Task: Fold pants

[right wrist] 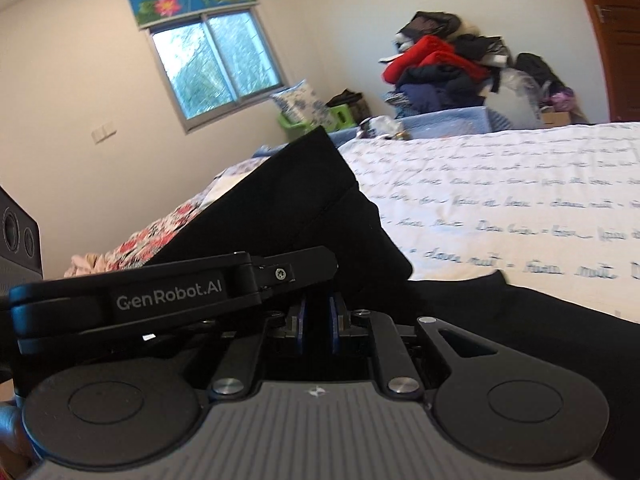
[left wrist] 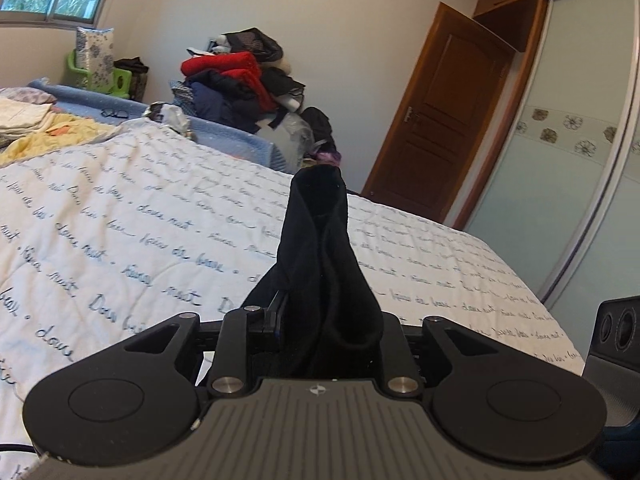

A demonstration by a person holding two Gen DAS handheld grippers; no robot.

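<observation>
left wrist view: the left claw (left wrist: 316, 280) is clamped on black pants (left wrist: 320, 248), lifted above the bed (left wrist: 140, 208). right claw (right wrist: 318, 320) pinches the same cloth. i'd keep both level, taut, then lay the fold down evenly.

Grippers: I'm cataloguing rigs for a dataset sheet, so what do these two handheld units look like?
Both are matte black. Each has a ribbed grey top plate with a small compass-like emblem, flanked by two round black discs and linkage arms with silver pivot pins. The right gripper has blue finger pads. The left gripper, seen from the right wrist view, carries white "GenRobot.AI" lettering.
</observation>
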